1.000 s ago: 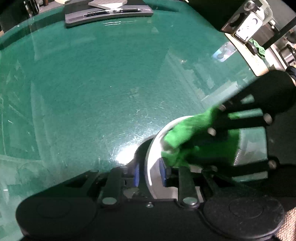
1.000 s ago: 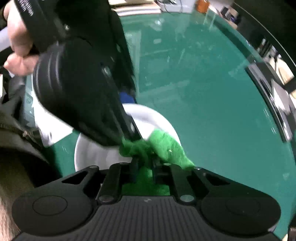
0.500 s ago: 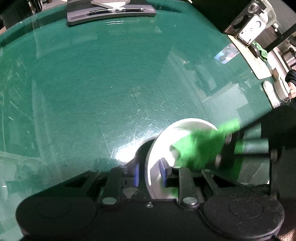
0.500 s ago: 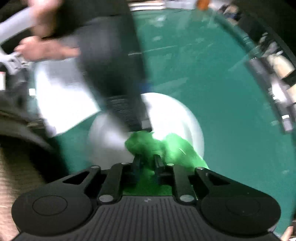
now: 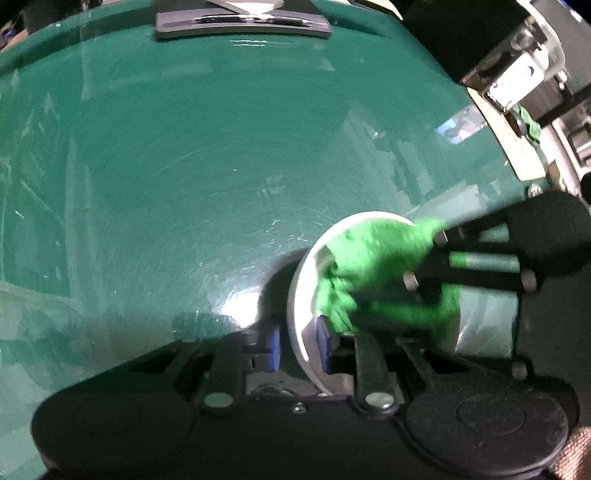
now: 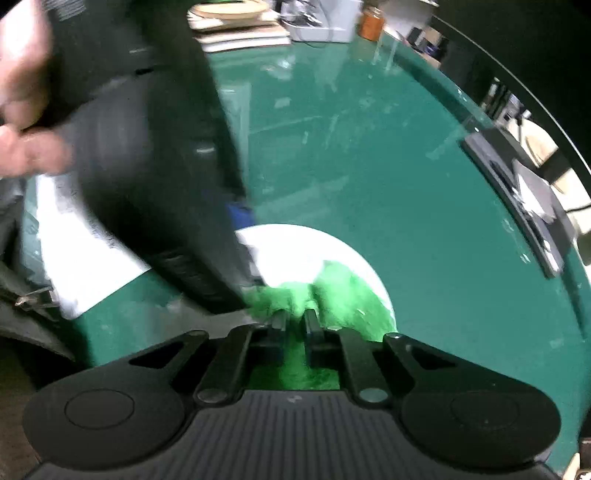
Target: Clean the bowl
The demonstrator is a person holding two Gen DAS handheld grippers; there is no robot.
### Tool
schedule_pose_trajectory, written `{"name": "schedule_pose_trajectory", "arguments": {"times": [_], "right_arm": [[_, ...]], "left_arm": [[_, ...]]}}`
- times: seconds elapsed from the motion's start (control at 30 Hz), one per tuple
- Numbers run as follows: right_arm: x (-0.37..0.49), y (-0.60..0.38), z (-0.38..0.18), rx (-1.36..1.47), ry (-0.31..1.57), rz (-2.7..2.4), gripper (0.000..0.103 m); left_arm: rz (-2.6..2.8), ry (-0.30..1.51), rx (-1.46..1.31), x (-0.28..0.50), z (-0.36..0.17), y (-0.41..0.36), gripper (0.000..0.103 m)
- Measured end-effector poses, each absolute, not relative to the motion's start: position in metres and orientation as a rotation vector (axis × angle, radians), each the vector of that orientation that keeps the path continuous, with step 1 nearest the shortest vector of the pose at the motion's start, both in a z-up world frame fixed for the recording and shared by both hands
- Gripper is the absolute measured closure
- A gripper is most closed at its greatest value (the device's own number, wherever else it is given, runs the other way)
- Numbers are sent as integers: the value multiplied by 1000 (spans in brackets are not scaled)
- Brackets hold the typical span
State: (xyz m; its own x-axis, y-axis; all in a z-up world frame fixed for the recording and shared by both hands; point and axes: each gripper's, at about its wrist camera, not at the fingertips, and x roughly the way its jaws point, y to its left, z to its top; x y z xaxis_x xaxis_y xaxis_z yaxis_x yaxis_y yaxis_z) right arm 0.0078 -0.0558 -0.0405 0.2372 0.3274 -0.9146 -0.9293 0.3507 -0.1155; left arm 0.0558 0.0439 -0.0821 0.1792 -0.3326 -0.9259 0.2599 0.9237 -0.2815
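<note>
A white bowl (image 5: 301,295) is tilted on edge over the green table. My left gripper (image 5: 297,345) is shut on the bowl's rim, one blue pad on each side of the wall. My right gripper (image 6: 294,317) is shut on a green cloth (image 6: 332,291) and presses it inside the bowl (image 6: 295,251). In the left wrist view the green cloth (image 5: 373,269) fills most of the bowl's inside, with the right gripper's black body behind it. In the right wrist view the left gripper's black body and a hand cover the bowl's left part.
The green round table (image 5: 184,166) spreads ahead. A dark tray with a pen (image 5: 240,22) lies at its far edge. White paper (image 6: 85,258) lies left of the bowl. Clutter and an orange jar (image 6: 371,24) stand at the table's far side.
The right gripper has swept the green cloth around inside the bowl, out toward the rim and back across. The left gripper keeps its hold on the rim.
</note>
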Motion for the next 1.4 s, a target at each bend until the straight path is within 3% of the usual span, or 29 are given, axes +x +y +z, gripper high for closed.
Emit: {"name": "schedule_pose_trajectory", "arguments": {"times": [0.13, 0.33, 0.53, 0.73, 1.0, 1.1, 1.17, 1.2, 1.27, 1.33, 1.4], "right_arm": [[17, -66, -47, -781, 928, 896, 94], [17, -107, -2, -575, 805, 774, 94], [12, -131, 23, -441, 749, 685, 94], [45, -153, 0, -312, 781, 574, 94], [67, -172, -35, -153, 865, 465, 93], [81, -174, -56, -68, 891, 397, 85], [87, -175, -67, 9, 927, 371, 63], [87, -174, -68, 28, 934, 366, 57], [81, -173, -65, 17, 921, 362, 23], [73, -172, -59, 3, 897, 353, 13], [67, -172, -55, 6, 889, 346, 11]], "left_arm": [[-401, 1315, -88, 55, -83, 46, 82], [-368, 1293, -118, 52, -83, 49, 81], [-213, 1172, -98, 35, -80, 39, 66], [-35, 1059, -20, 20, -78, 31, 67], [40, 1047, 15, 30, -73, 45, 67], [55, 1029, 23, 33, -69, 40, 67], [65, 1026, 8, 32, -64, 41, 67], [68, 1029, 2, 31, -61, 41, 67], [77, 1034, -10, 28, -57, 42, 60], [97, 1033, -19, 25, -53, 43, 52], [101, 1031, -26, 19, -47, 43, 48]]}}
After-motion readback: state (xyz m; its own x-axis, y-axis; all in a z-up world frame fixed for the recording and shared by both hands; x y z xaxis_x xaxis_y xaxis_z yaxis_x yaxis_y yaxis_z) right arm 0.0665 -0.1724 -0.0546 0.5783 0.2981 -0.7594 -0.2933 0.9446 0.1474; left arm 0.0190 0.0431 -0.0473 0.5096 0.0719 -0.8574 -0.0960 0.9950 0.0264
